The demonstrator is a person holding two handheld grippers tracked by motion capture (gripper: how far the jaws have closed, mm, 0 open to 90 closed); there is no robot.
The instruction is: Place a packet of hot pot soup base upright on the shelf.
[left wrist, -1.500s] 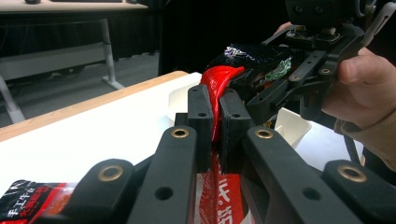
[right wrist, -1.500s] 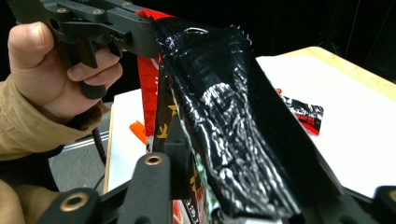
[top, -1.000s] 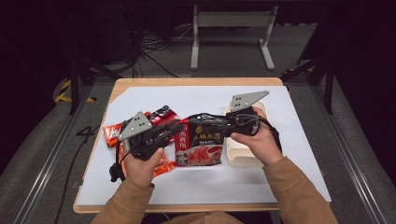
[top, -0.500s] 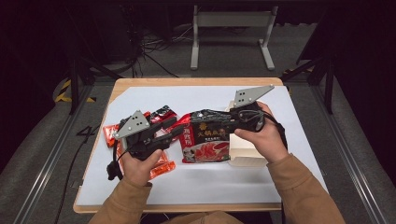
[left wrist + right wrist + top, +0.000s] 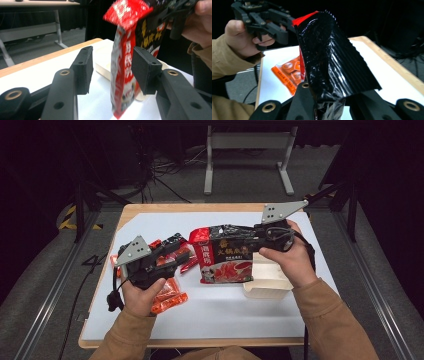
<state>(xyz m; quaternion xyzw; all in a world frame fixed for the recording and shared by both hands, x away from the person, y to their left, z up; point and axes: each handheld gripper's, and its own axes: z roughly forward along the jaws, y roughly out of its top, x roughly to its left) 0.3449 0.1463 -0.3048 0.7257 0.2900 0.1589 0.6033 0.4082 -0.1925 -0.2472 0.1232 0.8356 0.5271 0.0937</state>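
Right gripper view, pouch clamped in right hand-held gripper

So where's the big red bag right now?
In the high view the red bag hangs mid-table, pinched by the right gripper above the pale tray, just right of the left gripper.

A fixed camera hangs above and behind my forearms, looking forward and down on the table. One camera rides each of my grippers, sighting close along its jaws: my left one faces the red pouch between them, my right one faces that pouch's black back. All three views share it.
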